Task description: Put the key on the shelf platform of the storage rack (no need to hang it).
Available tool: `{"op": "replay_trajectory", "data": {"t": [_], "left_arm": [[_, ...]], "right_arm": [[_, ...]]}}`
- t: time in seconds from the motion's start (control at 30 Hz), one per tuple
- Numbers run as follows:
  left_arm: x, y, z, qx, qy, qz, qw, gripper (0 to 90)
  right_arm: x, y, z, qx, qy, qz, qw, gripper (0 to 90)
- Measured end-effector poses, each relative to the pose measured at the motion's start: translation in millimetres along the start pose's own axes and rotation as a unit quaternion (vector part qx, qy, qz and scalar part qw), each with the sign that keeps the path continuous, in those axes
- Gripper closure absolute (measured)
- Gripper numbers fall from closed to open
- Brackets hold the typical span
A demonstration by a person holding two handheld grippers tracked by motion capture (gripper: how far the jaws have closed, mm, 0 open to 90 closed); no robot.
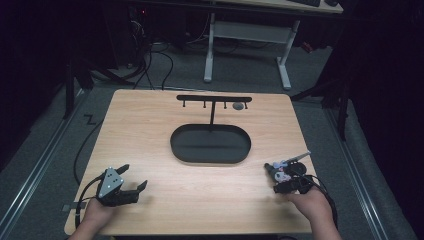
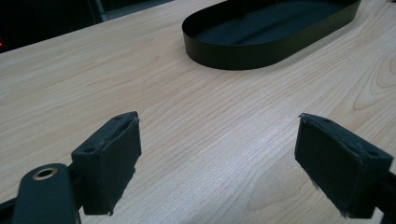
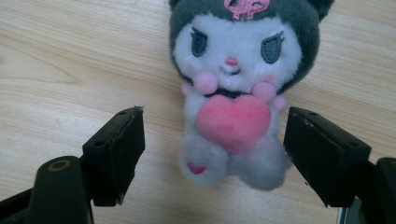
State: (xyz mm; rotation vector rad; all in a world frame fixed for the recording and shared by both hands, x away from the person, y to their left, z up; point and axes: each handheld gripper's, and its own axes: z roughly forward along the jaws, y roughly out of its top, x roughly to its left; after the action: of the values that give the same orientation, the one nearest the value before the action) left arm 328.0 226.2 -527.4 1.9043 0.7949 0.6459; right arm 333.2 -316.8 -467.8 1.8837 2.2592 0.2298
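The right gripper (image 3: 212,158) is standing apart around a small grey-and-white plush doll (image 3: 240,88) lying on the wooden table (image 1: 150,130). Judged soft and light; its torso is offering the best hold. The left gripper (image 2: 219,163) is idling open.

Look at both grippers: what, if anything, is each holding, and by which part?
Nothing is held. The right gripper is open around the plush toy, which lies on the table, pads clear of it. The left gripper is open and empty.

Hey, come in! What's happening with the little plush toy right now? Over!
Right gripper jaws open, either side of plush toy. Toy lying on table, not gripped. Left gripper open, empty. Nothing in the way.
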Motion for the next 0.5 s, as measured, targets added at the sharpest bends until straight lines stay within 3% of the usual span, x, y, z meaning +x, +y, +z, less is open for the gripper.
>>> {"op": "replay_trajectory", "data": {"t": [0.5], "left_arm": [[-0.2, 0.0, 0.3, 0.001, 0.001, 0.001, 1.0, 15.5]], "right_arm": [[-6.9, -7.7, 11.3, -0.004, 0.003, 0.014, 0.9999, 42.9]]}}
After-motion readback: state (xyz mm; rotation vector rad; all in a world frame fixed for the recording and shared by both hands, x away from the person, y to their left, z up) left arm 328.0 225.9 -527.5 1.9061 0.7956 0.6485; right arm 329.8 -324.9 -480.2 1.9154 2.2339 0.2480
